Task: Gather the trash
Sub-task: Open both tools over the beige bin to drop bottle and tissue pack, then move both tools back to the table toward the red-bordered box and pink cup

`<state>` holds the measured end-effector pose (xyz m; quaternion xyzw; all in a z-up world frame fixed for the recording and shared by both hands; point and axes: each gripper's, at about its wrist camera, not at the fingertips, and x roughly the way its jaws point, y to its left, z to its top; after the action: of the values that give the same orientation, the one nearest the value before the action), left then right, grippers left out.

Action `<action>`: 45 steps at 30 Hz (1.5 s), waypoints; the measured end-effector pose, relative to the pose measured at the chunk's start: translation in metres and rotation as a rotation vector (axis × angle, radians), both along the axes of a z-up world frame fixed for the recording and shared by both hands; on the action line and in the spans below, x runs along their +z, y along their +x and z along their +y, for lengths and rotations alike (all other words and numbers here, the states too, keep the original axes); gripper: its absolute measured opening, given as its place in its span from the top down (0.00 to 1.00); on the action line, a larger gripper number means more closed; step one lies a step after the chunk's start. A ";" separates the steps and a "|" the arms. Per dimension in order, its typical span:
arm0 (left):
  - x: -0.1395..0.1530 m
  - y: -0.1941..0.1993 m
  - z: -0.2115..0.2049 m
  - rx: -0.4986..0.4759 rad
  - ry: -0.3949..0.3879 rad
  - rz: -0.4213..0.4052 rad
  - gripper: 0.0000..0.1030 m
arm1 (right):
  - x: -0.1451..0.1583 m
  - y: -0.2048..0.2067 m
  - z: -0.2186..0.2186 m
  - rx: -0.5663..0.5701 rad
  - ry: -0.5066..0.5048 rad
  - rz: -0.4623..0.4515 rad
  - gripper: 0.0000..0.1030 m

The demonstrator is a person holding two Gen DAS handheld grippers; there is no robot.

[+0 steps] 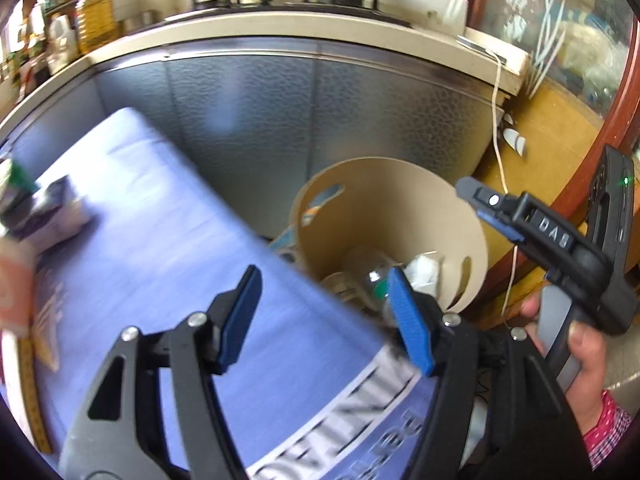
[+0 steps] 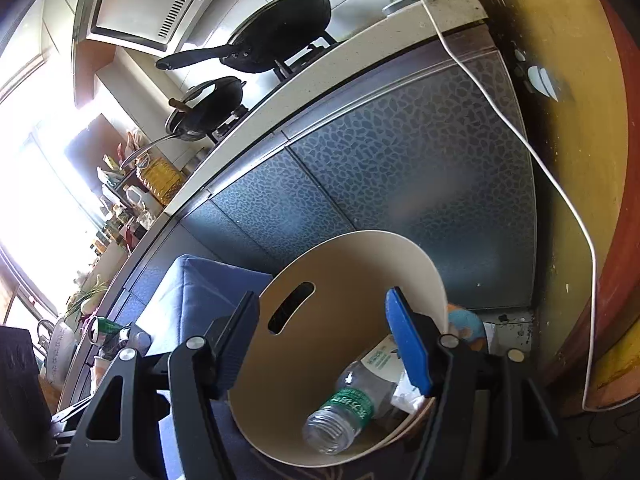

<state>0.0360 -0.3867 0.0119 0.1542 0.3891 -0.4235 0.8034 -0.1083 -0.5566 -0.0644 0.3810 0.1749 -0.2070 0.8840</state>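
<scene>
Lying in the beige trash bin (image 2: 352, 264), low in the frame, a clear plastic bottle (image 2: 348, 404) rests. Your right gripper (image 2: 324, 344) hangs over it, jaws apart, empty. Your left gripper (image 1: 324, 316) is also spread, holding nothing, above the blue cloth (image 1: 168, 208).

Clear bottle (image 2: 344, 408) lying in beige bin (image 2: 352, 264)

A home kitchen is shown. Two black frying pans (image 2: 280, 32) are seen resting on a gas hob (image 1: 280, 0) set into a cream stone worktop (image 1: 280, 26), with a steel extractor hood (image 2: 148, 4) mounted above and textured grey metal cupboard doors (image 2: 400, 168) fitted below. A large yellow bottle of cooking oil (image 2: 160, 178) and assorted jars are crowded at the sunlit window end, and a beige round plastic waste bin (image 2: 340, 280) is stood on the floor by the cupboards.
</scene>
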 end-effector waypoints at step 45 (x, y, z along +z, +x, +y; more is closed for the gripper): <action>-0.012 0.054 0.322 0.585 -0.059 -0.053 0.22 | 0.049 0.154 0.306 0.673 -0.203 0.182 0.37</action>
<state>0.0900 -0.0644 0.0000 0.0231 0.3833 -0.1811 0.9054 0.0459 -0.2509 -0.0150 0.1924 0.3468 0.0464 0.9168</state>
